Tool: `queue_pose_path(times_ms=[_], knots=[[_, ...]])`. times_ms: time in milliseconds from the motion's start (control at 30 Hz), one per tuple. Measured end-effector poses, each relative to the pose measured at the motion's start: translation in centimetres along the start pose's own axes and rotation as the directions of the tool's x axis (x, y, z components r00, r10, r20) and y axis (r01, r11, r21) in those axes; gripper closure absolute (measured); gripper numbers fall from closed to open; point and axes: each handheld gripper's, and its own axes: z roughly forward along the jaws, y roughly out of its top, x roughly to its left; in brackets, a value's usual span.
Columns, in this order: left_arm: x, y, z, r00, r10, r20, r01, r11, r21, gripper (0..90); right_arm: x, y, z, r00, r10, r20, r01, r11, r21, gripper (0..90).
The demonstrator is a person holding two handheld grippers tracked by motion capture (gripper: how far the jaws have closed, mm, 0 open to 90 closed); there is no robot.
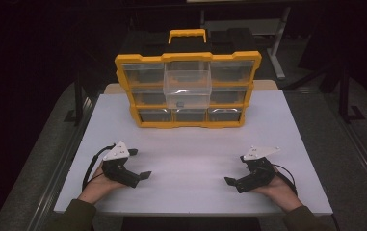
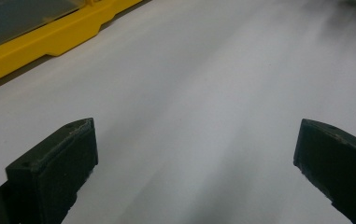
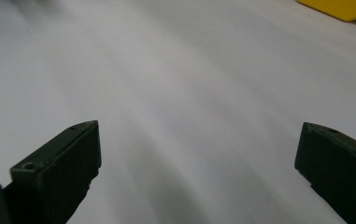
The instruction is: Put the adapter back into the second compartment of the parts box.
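From above I see the yellow organizer (image 1: 189,91) standing at the far side of the white table (image 1: 190,183), its top middle drawer (image 1: 188,82) pulled out toward me. My left gripper (image 1: 137,164) and right gripper (image 1: 234,169) rest near the front edge, well apart from it. Each gripper view shows my jaws spread wide on nothing over bare tabletop, with a yellow corner of the organizer (image 2: 35,44) at the edge.

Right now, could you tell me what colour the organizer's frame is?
Yellow, seen best in the high view: organizer.
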Motion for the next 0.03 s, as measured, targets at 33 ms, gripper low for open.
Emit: queue_pose_path(times_ms=[33], knots=[[0.0,-0.01,-0.03,1.0,0.001,-0.001,-0.001,1.0,0.0,0.0,0.0,-0.01,0.02,1.0,-0.004,0.001,0.004,1.0,0.003,0.1]])
